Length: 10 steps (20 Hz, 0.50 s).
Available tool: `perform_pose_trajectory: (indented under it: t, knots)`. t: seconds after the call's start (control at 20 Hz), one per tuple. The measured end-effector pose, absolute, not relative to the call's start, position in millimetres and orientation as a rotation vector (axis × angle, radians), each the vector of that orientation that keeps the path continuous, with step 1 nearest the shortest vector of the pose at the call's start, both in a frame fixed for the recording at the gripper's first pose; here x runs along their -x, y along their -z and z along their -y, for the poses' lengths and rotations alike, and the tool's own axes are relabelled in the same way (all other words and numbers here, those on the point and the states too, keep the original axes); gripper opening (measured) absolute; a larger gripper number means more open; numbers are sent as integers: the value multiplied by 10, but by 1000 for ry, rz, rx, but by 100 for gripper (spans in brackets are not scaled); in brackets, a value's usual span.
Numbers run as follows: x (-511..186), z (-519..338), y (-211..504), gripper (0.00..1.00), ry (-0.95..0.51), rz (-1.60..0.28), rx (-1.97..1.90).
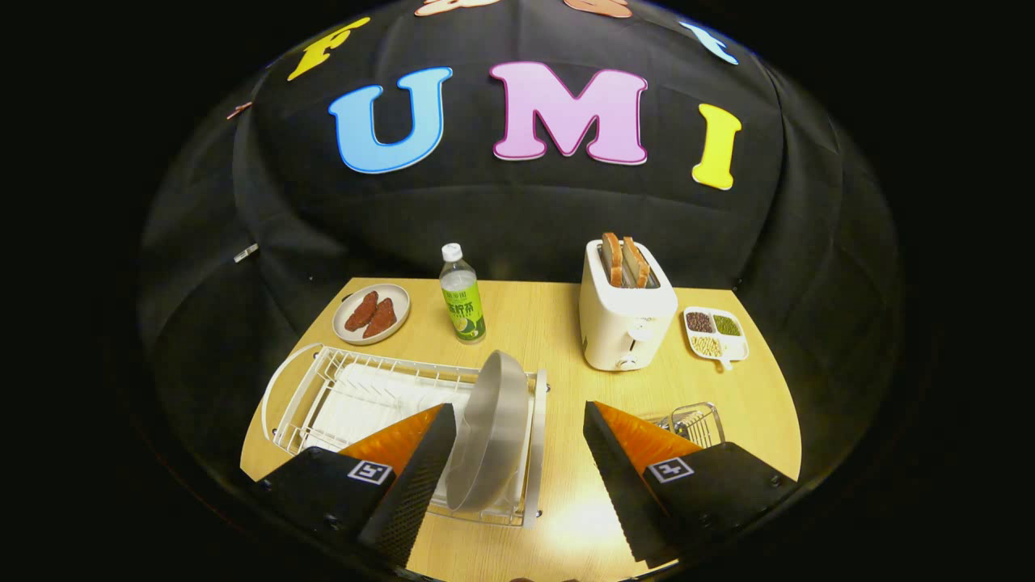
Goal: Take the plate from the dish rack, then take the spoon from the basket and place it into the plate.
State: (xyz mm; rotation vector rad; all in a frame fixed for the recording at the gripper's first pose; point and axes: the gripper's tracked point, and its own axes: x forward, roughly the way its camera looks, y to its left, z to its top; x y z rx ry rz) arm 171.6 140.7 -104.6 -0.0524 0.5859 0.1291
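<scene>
Claw (517, 453) wide open above a wooden table (558, 323), fingers spread well apart, gripping nothing. Left finger (412, 485) just beside a grey plate (492, 428), right finger (623, 485) well clear of it, with bare tabletop in the gap.

Plate upright on its edge, leaning a little, at the right end of a white wire dish rack (356, 396). Rack lying across the near left part of the table, partly hidden behind the left finger. No other dishes visible in the rack.

Small wire basket (694, 422) just beyond the right finger, partly covered by it. Contents too hidden to make out; cannot tell whether a spoon lies inside.

Farther back, left to right: a round plate with two reddish-brown pieces of food (372, 314) near the far left corner; a clear bottle with a green label and white cap (462, 295) standing upright behind the rack; a white toaster (624, 315) with two slices of toast (624, 260) sticking up from its slots; a small divided dish of beans and grains (715, 333) just right of the toaster.

Bottle and toaster both beyond the plate, well apart from the claw. Black cloth wall behind the table.
</scene>
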Motion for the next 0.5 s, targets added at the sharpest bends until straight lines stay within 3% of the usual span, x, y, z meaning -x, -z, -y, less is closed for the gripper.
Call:
perform_pose_trajectory:
  t: [0.25, 0.4, 0.5]
  knots:
    - [-1897, -1447, 1292, 94, -98, -687, 1]
    - [-1974, -1445, 1410, 74, -81, -725, -17]
    - [-1984, -1491, 1508, 68, -82, -753, -44]
